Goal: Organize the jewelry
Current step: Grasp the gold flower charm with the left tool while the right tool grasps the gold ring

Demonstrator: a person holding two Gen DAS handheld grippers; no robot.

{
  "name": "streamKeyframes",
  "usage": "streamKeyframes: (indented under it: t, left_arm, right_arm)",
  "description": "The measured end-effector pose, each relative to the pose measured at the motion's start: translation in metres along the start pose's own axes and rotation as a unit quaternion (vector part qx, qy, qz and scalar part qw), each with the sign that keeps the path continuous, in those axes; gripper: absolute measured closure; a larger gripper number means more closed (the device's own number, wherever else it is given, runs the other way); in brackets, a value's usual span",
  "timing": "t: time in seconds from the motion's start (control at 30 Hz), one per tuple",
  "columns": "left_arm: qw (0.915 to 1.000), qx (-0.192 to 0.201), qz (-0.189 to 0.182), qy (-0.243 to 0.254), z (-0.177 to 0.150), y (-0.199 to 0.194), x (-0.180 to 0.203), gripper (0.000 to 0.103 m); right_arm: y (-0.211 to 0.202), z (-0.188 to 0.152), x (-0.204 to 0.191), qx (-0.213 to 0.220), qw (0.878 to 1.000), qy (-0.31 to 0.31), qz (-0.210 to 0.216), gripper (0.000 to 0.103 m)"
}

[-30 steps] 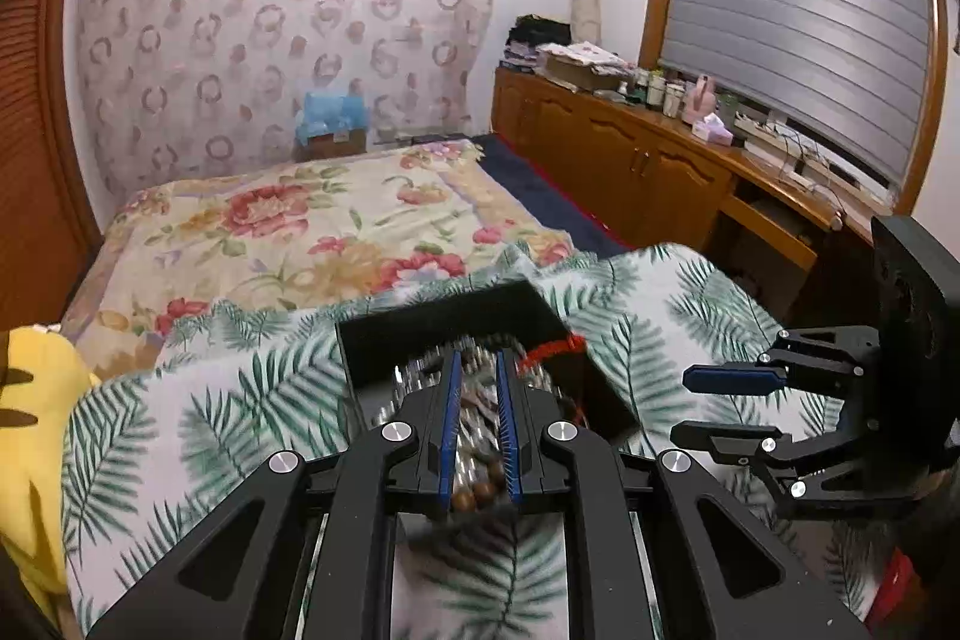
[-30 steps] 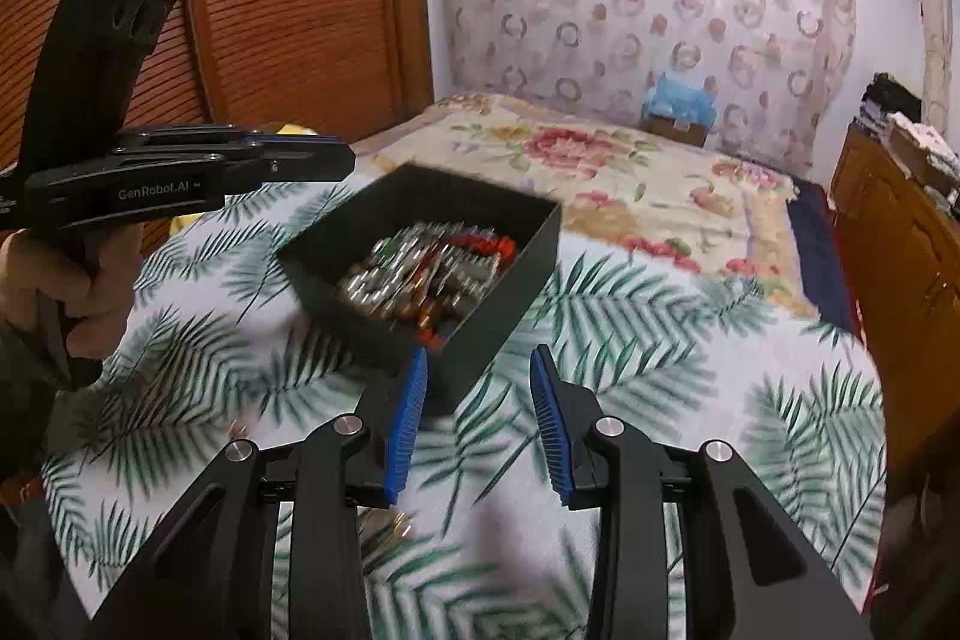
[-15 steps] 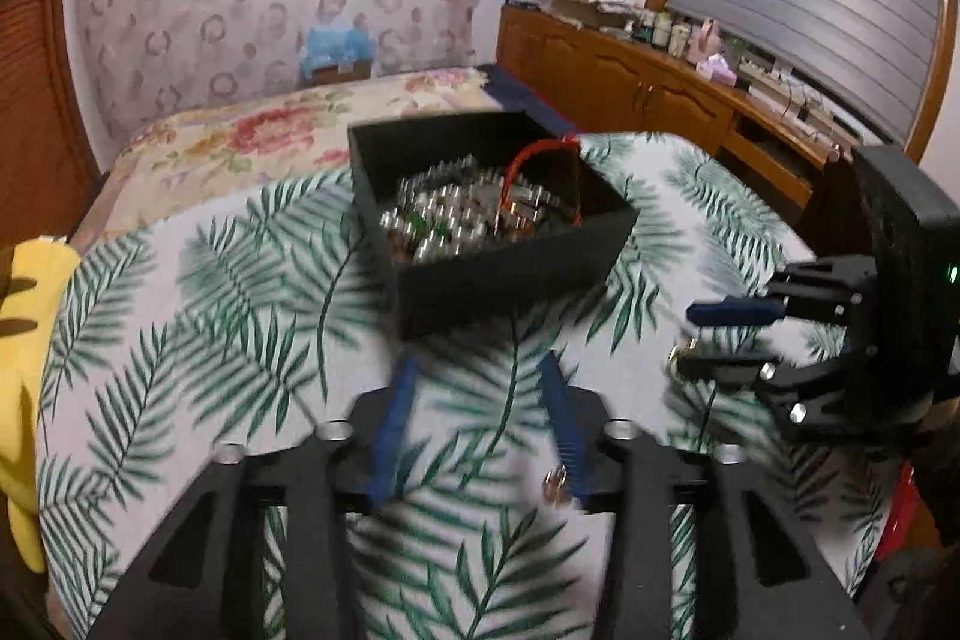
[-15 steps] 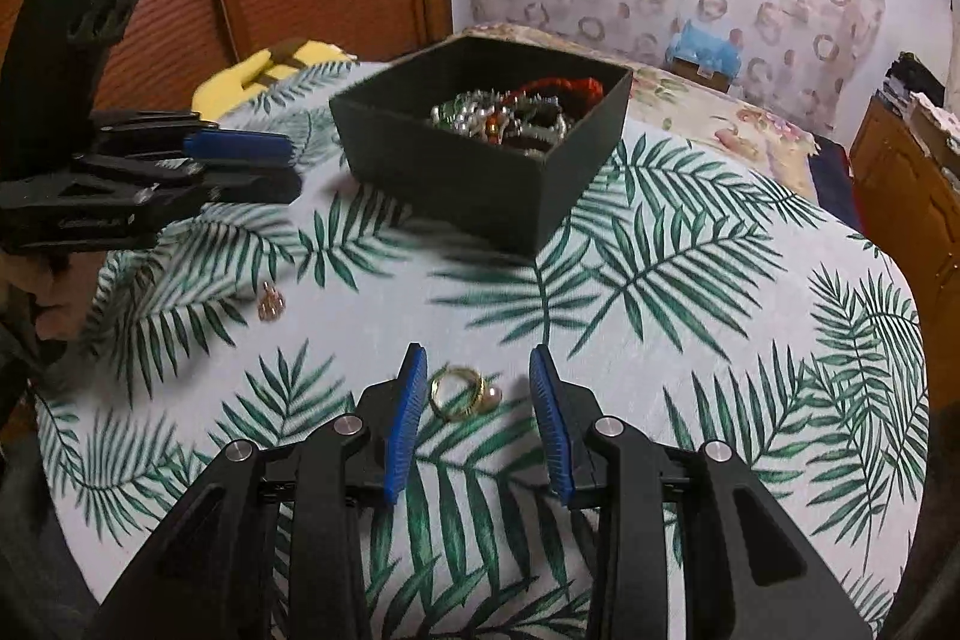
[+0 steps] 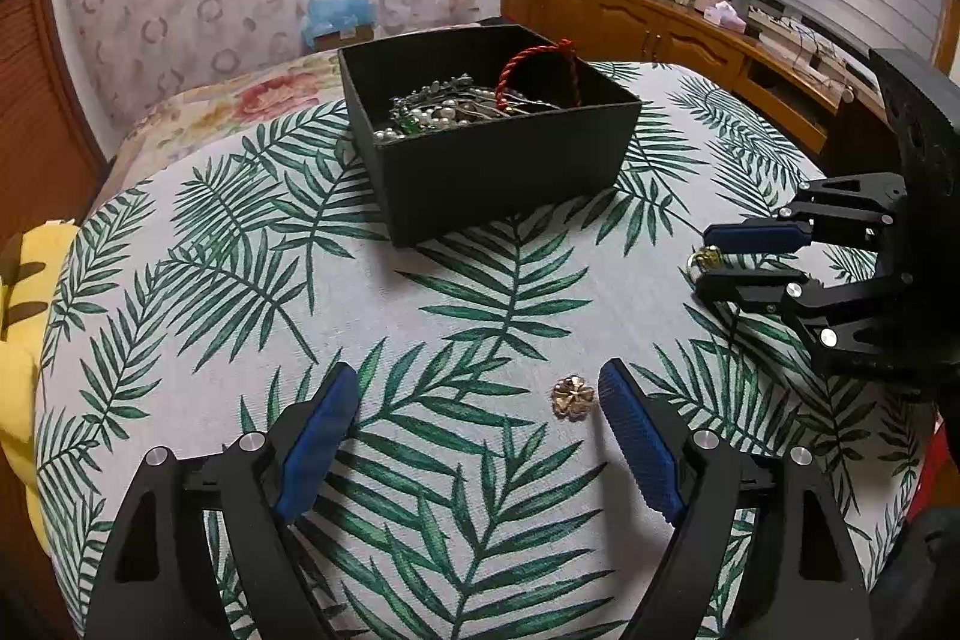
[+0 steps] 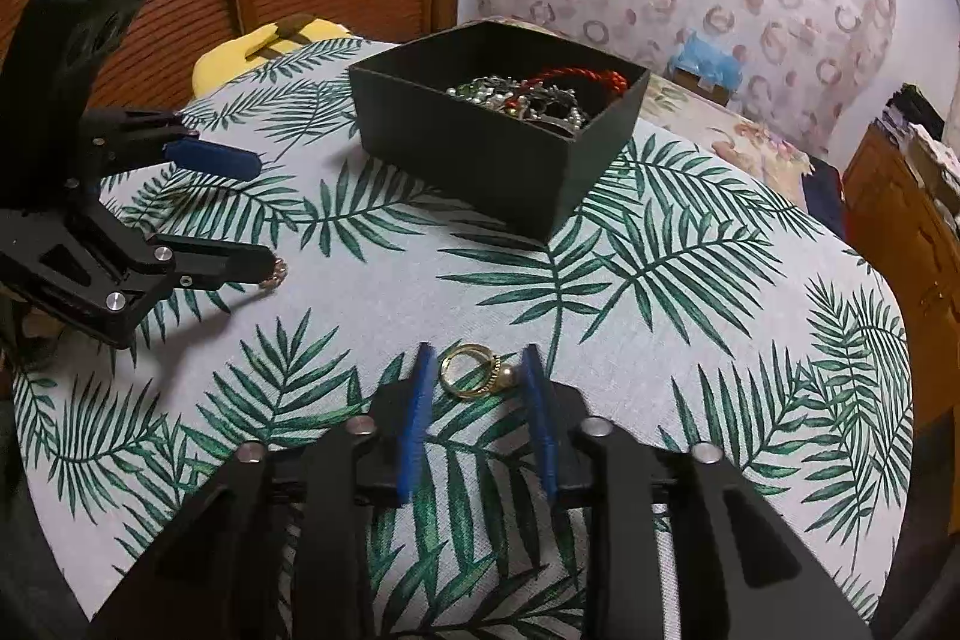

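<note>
Left claw [image 5: 480, 397] opening, straddled flower charm [image 5: 573, 396] on counter [image 5: 510, 280] | right claw [image 6: 474, 370] closing around gold ring [image 6: 474, 373], pads not yet touching | box [image 5: 498, 172] beyond | risk: ring might skid from uneven pinch.

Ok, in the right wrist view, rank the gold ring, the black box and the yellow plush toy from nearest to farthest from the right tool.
1. Gold ring: lying on the tablecloth between the fingers of the right tool, whose jaws are closing.
2. Black box: farther back, mid-table, full of jewelry.
3. Yellow plush toy: farthest, past the table's far left edge.
</note>
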State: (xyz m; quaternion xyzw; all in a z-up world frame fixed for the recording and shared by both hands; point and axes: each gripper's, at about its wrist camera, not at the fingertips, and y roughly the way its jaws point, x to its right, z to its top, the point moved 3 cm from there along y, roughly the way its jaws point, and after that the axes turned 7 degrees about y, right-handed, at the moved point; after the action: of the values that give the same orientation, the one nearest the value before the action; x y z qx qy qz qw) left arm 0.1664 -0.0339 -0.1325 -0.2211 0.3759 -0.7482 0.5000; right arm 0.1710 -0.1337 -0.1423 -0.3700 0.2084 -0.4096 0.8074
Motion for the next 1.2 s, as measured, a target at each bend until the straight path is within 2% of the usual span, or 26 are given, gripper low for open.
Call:
streamKeyframes:
  t: [0.33, 0.53, 0.7, 0.83, 0.93, 1.0, 1.2]
  left_arm:
    - [0.9996, -0.003, -0.006, 0.026, 0.000, -0.002, 0.015, 0.026]
    - [0.9994, -0.003, -0.011, 0.032, 0.000, -0.003, 0.019, 0.043]
    - [0.9991, -0.001, -0.023, 0.034, 0.000, -0.004, 0.024, 0.063]
    - [0.9990, 0.002, -0.027, 0.037, 0.000, -0.004, 0.027, 0.067]
    - [0.9989, 0.004, -0.026, 0.039, 0.001, -0.003, 0.029, 0.075]
    - [0.9987, 0.006, -0.030, 0.040, 0.001, -0.002, 0.029, 0.089]
    - [0.9993, 0.015, -0.028, 0.020, 0.007, -0.005, 0.020, 0.089]
  right_arm:
    - [-0.005, -0.001, 0.006, 0.005, 1.000, 0.006, -0.002, 0.076]
    - [-0.009, 0.001, 0.006, 0.012, 1.000, 0.007, 0.000, 0.076]
    - [-0.009, 0.003, 0.007, 0.014, 1.000, 0.007, 0.000, 0.076]
    - [-0.009, 0.005, 0.007, 0.015, 1.000, 0.006, -0.001, 0.076]
    - [-0.010, 0.007, 0.008, 0.017, 1.000, 0.009, 0.000, 0.076]
    - [-0.009, 0.009, 0.009, 0.020, 1.000, 0.011, -0.001, 0.076]
    - [-0.013, 0.018, 0.008, 0.035, 0.999, 0.014, 0.003, 0.076]
